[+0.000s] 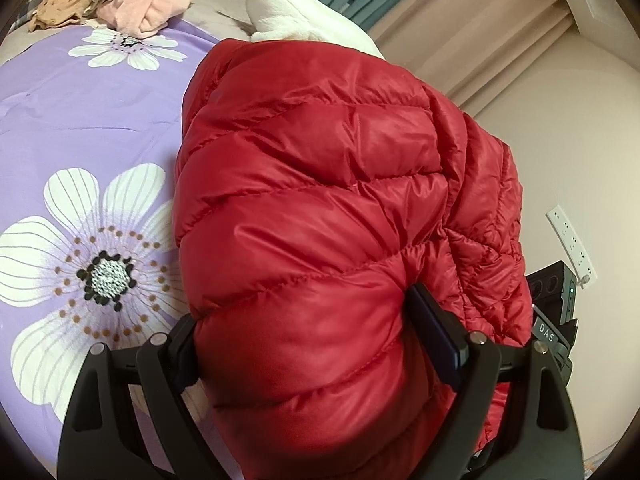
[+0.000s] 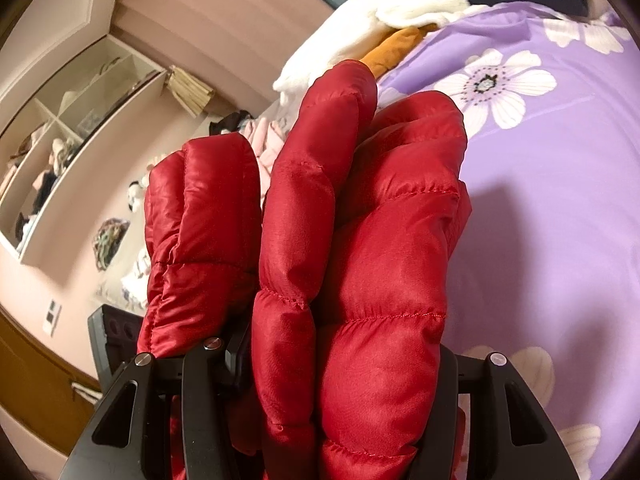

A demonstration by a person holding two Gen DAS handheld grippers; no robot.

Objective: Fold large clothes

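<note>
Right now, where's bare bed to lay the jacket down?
Free: purple floral sheet left of the red puffer jacket, and between the flower prints. Crowded: far edge, with pink clothes, white fleece, orange garment.

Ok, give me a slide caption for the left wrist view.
Left gripper clamps a bunched red puffer jacket above a purple floral bedsheet.
</note>
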